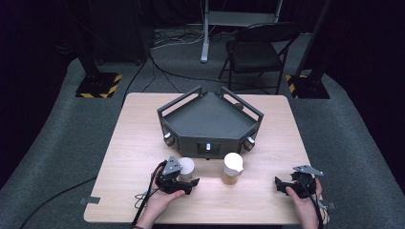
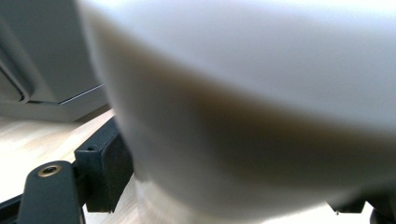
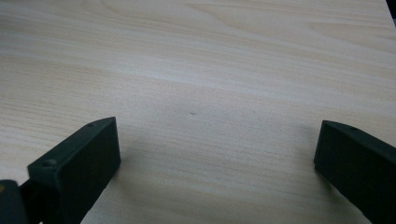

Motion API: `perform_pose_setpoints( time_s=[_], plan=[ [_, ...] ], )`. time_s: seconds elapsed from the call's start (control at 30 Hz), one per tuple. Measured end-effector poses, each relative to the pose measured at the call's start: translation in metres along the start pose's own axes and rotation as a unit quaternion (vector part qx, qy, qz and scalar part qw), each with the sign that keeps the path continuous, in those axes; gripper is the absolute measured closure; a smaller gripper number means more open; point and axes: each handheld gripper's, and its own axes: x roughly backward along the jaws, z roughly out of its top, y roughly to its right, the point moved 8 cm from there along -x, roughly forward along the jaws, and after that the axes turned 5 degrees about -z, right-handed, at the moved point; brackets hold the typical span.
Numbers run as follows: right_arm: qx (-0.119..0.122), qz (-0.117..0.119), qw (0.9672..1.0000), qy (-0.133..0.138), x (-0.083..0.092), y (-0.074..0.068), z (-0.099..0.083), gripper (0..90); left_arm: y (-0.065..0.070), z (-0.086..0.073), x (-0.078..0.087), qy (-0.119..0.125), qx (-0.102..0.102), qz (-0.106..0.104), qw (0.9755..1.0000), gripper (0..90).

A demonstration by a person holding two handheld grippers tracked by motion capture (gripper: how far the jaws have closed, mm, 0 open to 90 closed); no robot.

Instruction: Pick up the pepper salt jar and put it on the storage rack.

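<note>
The left claw [image 1: 187,182] straddles the white cup [image 1: 186,167] at the near left of the surface [image 1: 138,143], jaws beside its walls, seemingly ready to grip; contact is unclear. The right claw [image 1: 282,187] rests wide and empty, near right, leaving the jar [image 1: 232,168] free.

Bare table [image 1: 258,191] right of jar [image 1: 232,168]

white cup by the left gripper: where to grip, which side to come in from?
Grip the white cup low on its round side wall, fingers straddling it. Come in level from the person's side, as the left gripper does; the dark tray blocks the far side. It stands upright, so likely stable.
</note>
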Motion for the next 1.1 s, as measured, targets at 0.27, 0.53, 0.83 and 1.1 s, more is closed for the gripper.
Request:
perform_pose_setpoints(
  time_s=[0.27, 0.53, 0.83, 1.1],
  plan=[
    [0.0, 0.001, 1.0, 0.0, 0.0, 0.0, 0.0, 0.0, -0.002, -0.003, -0.004, 0.024, 0.003, 0.01, 0.9997, 31.1],
    [0.0, 0.001, 1.0, 0.0, 0.0, 0.0, 0.0, 0.0, 0.001, -0.002, -0.004, 0.023, -0.01, 0.019, 0.9995, 32.5],
    [0.0, 0.001, 1.0, 0.0, 0.0, 0.0, 0.0, 0.0, 0.002, 0.001, -0.003, 0.016, -0.012, 0.023, 0.9995, 33.0],
    [0.0, 0.001, 1.0, 0.0, 0.0, 0.0, 0.0, 0.0, 0.002, 0.008, 0.003, 0.016, -0.013, 0.027, 0.9994, 33.5]
  ],
)
